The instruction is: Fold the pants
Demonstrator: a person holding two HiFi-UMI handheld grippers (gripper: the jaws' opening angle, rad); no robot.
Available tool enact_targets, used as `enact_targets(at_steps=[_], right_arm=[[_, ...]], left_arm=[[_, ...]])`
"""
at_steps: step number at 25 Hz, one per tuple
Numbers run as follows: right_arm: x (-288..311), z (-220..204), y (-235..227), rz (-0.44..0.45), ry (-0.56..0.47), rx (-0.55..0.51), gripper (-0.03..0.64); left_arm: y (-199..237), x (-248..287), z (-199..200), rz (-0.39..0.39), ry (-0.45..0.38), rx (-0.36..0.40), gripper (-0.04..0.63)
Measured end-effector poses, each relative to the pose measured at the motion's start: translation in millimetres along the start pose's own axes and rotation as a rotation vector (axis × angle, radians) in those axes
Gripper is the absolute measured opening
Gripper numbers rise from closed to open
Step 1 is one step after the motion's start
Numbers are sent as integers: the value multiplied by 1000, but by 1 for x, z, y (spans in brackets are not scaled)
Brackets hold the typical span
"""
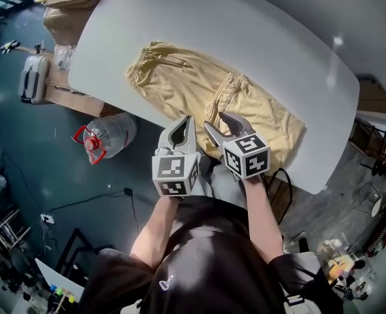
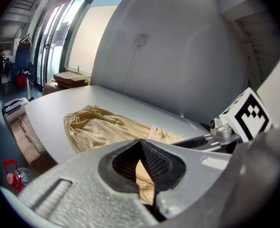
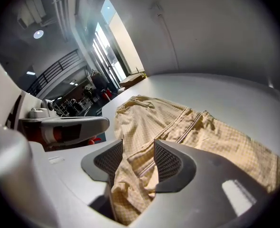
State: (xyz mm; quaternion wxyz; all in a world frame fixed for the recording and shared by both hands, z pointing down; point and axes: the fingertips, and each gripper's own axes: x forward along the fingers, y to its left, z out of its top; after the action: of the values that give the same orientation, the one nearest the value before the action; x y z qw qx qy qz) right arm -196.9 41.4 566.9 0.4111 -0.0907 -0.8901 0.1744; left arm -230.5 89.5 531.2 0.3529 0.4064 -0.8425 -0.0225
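Head view: pants [image 1: 180, 77], pale yellow check, lie spread flat on the grey table [image 1: 278, 44], waistband toward the far left, legs toward the near right. Both tools sit at the near edge of the cloth, side by side. Left gripper [image 1: 182, 126] has its jaws drawn together at the tips; right gripper [image 1: 224, 124] has its jaws standing apart. Each carries a marker cube [image 1: 175, 175] with black-and-white squares and no lettering. A small white logo [image 1: 167, 282] on the person's dark shirt is too small to read. A clear jug [image 1: 108, 136] with a red handle stands on the floor by the table. Left gripper view: left gripper [image 2: 140, 144] jaws meet at the tips, with a strip of the pants [image 2: 97, 127] pinched between the pads; the rest of the cloth lies flat on the table [image 2: 45, 113]. The right gripper [image 2: 201, 141] shows just beside it. Right gripper view: right gripper [image 3: 137, 151] jaws are well apart, and a loose fold of the pants [image 3: 216, 137] hangs between the pads without being squeezed. The left gripper [image 3: 69, 127] is close at the left. No readable print in any view.
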Motion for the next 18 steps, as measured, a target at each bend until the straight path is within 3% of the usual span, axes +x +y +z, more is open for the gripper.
enact_targets(at_steps=[4,8,11,18], right_arm=[[-19,20,-4,-24,-103,0,200],[-61,61,-7,15,-326,102,167],[-102,94,-6,22,-480,109,153],[-209,111,-24,-94,-740,109,8]], left_arm=[[-6,-1,7,-16,-20,14,3],[-23,1,17,-52,-37,43,3],[-43,1,27,-86,-49,69,3],[-97,-5,38,-161,-88,147,3]])
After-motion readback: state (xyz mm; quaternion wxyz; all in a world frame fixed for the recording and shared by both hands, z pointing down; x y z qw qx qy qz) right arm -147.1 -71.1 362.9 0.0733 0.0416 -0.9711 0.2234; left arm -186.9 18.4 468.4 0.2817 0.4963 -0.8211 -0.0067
